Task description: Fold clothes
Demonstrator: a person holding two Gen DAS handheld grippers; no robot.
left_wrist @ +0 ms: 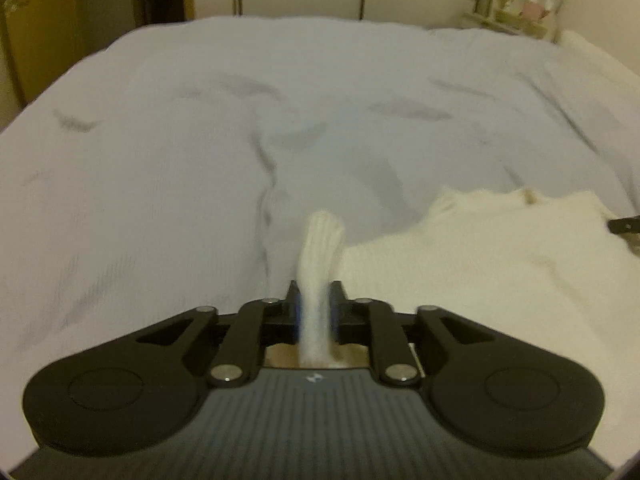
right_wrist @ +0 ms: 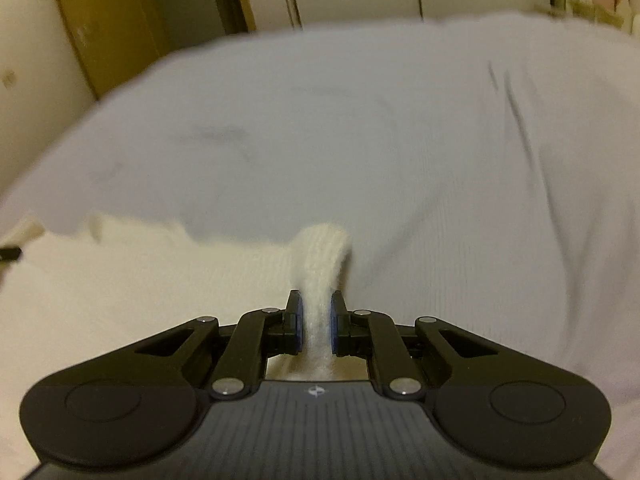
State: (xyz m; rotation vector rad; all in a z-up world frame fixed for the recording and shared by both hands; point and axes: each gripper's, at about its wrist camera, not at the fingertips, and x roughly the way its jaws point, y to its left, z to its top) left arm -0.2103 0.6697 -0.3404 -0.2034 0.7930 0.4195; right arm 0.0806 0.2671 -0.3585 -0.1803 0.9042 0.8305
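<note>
Cream knit sweater (left_wrist: pixel 500 264) is lying on the bed (left_wrist: pixel 200 140), spread over the pale blue sheet and pretty rumpled. Left gripper (left_wrist: pixel 316 312) has its fingers clamped on a ribbed strip of the sweater, which pokes up out of the grip and curls over at the top. Same deal on the other side: right gripper (right_wrist: pixel 317 322) has its blue-padded fingers (right_wrist: pixel 298 320) pinching another bunched-up ribbed bit of the knit. Both views are kinda blurry. There's a shelf (left_wrist: pixel 516 4) with small stuff on it in the far corner past the bed.
</note>
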